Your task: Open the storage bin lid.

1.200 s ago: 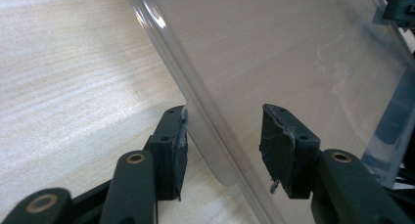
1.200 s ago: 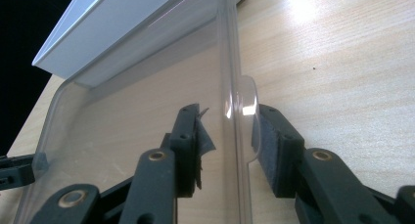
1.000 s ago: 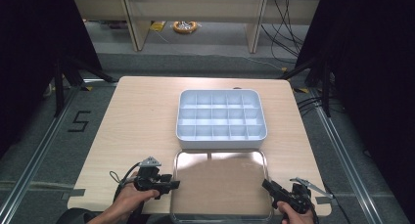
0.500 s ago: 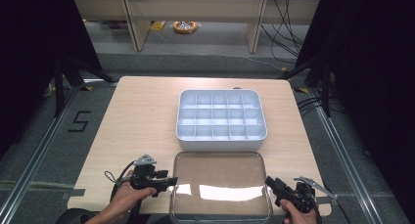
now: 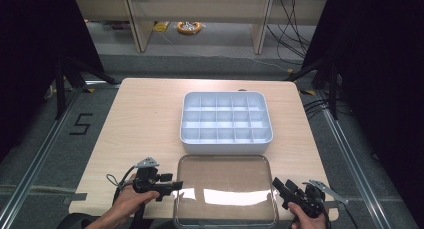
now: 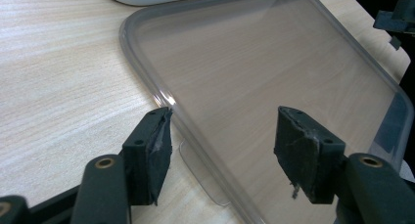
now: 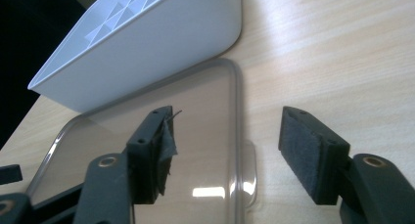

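Flanking the clear rectangular plastic lid (image 5: 225, 189), which lies flat on the wooden surface (image 5: 145, 119) just before the white compartmented plastic box (image 5: 226, 121), the left gripper (image 5: 170, 185) and right gripper (image 5: 278, 185) both gape wide. Judging by this, gripping the lid's side tabs comes next, calling for each gripper to close evenly.

I count one white compartment tray (image 5: 226, 124) on the table (image 5: 140, 119), sitting toward 12 o'clock, divided into fifteen cells, three rows of five. One clear lid (image 5: 225, 189) lies flat at 6 o'clock. I have two grippers, the left gripper (image 5: 172, 185) at 7 o'clock and the right gripper (image 5: 278, 185) at 5 o'clock, each with two black jaws spread apart.
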A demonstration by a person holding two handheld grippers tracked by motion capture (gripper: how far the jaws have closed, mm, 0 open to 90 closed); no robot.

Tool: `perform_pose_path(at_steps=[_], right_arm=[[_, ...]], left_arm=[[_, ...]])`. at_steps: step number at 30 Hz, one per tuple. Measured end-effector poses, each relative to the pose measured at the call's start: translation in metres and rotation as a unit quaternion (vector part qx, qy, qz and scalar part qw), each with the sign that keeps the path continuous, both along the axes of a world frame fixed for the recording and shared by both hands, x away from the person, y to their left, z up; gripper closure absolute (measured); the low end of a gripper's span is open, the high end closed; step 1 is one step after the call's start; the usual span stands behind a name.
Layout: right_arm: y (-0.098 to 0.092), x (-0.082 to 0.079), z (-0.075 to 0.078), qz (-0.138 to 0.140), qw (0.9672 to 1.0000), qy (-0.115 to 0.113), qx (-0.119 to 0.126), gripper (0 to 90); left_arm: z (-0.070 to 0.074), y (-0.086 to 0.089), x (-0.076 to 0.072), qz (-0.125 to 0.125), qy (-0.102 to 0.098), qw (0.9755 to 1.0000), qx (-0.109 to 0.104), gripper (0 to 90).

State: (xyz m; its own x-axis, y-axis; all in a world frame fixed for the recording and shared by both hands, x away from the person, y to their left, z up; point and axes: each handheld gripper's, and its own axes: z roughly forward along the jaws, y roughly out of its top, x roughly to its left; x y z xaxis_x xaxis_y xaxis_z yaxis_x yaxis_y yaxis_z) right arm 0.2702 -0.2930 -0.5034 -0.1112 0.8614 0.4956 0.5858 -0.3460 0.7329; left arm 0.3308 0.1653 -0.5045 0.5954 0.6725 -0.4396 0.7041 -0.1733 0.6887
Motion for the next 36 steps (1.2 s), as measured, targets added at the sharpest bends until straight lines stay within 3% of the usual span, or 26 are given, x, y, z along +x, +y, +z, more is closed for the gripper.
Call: perform_pose_path(at_steps=[3,4,6,7,9,12,15,17,18,19,20,21,22,23,24,25,26,27,28,30,31,32,34,35,36], right_arm=[[0.000,0.000,0.001,-0.006,1.0000,0.000,0.004,35.4],[0.001,-0.001,0.002,-0.015,0.9998,0.009,-0.003,35.4],[0.001,-0.001,0.003,-0.009,0.9999,0.000,0.014,35.0],[0.001,-0.001,0.003,-0.011,0.9999,-0.005,0.007,34.6],[0.003,-0.002,0.005,-0.023,0.9996,0.002,0.018,34.2],[0.003,-0.002,0.006,-0.022,0.9998,0.001,0.004,33.6],[0.006,-0.004,0.008,-0.019,0.9998,0.004,0.009,33.4],[0.005,-0.004,0.008,-0.013,0.9999,-0.007,-0.009,33.1],[0.007,-0.005,0.009,-0.014,0.9999,-0.005,-0.006,32.7],[0.009,-0.008,0.013,-0.014,0.9998,0.011,0.002,32.5],[0.007,-0.006,0.011,-0.004,0.9994,-0.009,-0.032,32.4],[0.008,-0.007,0.012,0.004,0.9989,-0.014,-0.044,32.4],[0.016,-0.009,0.014,-0.003,1.0000,-0.003,-0.005,32.4],[0.015,-0.011,0.016,0.001,0.9994,0.003,-0.034,32.2],[0.013,-0.008,0.012,0.013,0.9977,-0.031,-0.059,32.1],[0.017,-0.010,0.015,0.014,0.9985,-0.020,-0.050,32.0],[0.015,-0.010,0.015,0.024,0.9962,-0.024,-0.081,31.9],[0.017,-0.010,0.015,0.028,0.9952,-0.037,-0.086,31.7],[0.020,-0.012,0.017,0.031,0.9964,-0.029,-0.074,31.6],[0.022,-0.011,0.017,0.041,0.9940,-0.038,-0.094,31.3],[0.026,-0.013,0.018,0.036,0.9945,-0.033,-0.093,31.3],[0.024,-0.013,0.017,0.050,0.9906,-0.047,-0.118,31.0],[0.027,-0.015,0.018,0.060,0.9906,-0.047,-0.114,30.9],[0.029,-0.017,0.018,0.057,0.9892,-0.047,-0.127,31.0],[0.029,-0.018,0.018,0.069,0.9899,-0.046,-0.115,30.9]], left_arm=[[0.000,0.000,0.001,0.001,0.001,1.0000,-0.001,34.7],[0.000,0.001,0.001,-0.002,0.002,1.0000,-0.003,34.0],[0.000,0.001,0.001,-0.001,0.001,1.0000,-0.002,32.9],[0.001,0.001,0.001,-0.002,0.001,1.0000,-0.003,32.4],[0.001,0.002,0.002,-0.002,-0.001,1.0000,-0.005,31.7],[0.003,0.002,0.002,-0.004,-0.005,1.0000,-0.005,30.3],[0.004,0.002,0.001,-0.005,-0.008,0.9999,-0.007,29.0],[0.005,0.003,0.001,-0.009,-0.014,0.9999,-0.005,28.0],[0.005,0.003,0.001,-0.008,-0.019,0.9998,-0.005,27.2],[0.006,0.003,0.001,-0.010,-0.021,0.9997,-0.006,26.7],[0.006,0.004,0.001,-0.013,-0.023,0.9996,-0.006,26.0],[0.006,0.004,0.001,-0.014,-0.025,0.9995,-0.011,25.0],[0.006,0.005,0.001,-0.016,-0.025,0.9995,-0.014,23.7],[0.007,0.006,0.001,-0.020,-0.027,0.9993,-0.017,22.6],[0.007,0.006,0.000,-0.020,-0.029,0.9992,-0.020,21.3],[0.008,0.007,0.000,-0.025,-0.029,0.9990,-0.023,19.9],[0.008,0.007,-0.001,-0.025,-0.035,0.9988,-0.025,18.4],[0.009,0.008,-0.002,-0.031,-0.040,0.9984,-0.023,17.4],[0.009,0.008,-0.003,-0.035,-0.046,0.9980,-0.024,16.6],[0.010,0.009,-0.005,-0.036,-0.053,0.9978,-0.019,15.1],[0.010,0.010,-0.006,-0.036,-0.056,0.9977,-0.015,14.6],[0.010,0.010,-0.006,-0.036,-0.056,0.9977,-0.015,14.7],[0.009,0.012,-0.010,-0.039,-0.063,0.9972,-0.007,14.7],[0.009,0.012,-0.011,-0.040,-0.065,0.9970,-0.011,14.7],[0.010,0.013,-0.013,-0.042,-0.067,0.9968,-0.011,14.7]])
